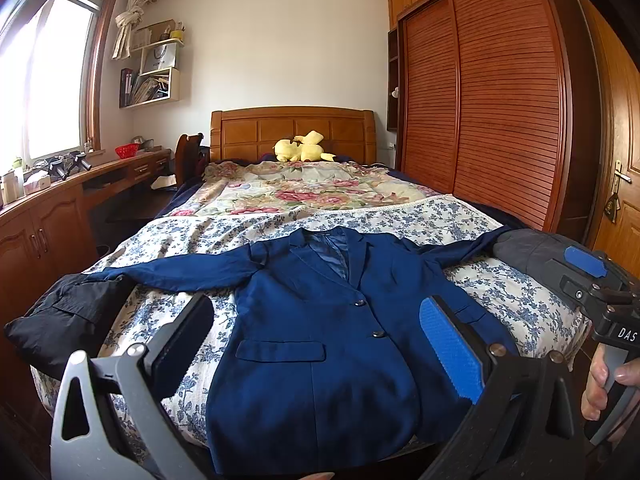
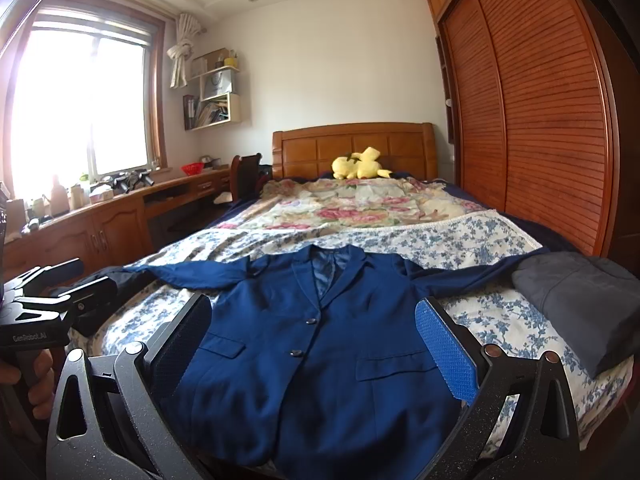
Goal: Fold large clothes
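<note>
A navy blue suit jacket [image 1: 320,344] lies flat and face up on the foot of the bed, buttoned, sleeves spread to both sides; it also shows in the right wrist view [image 2: 320,344]. My left gripper [image 1: 316,316] hangs open and empty above the jacket's lower front. My right gripper [image 2: 312,312] is open and empty above the jacket too, and shows at the right edge of the left wrist view [image 1: 592,276]. The left gripper's body shows at the left edge of the right wrist view [image 2: 48,300].
The bed has a blue-flowered sheet [image 1: 500,292] and a pink floral quilt [image 1: 304,192] behind it. A black garment [image 1: 68,320] lies at the bed's left edge, a grey folded garment [image 2: 580,304] at its right. A wooden wardrobe [image 1: 500,100] stands right, a desk [image 1: 60,200] left.
</note>
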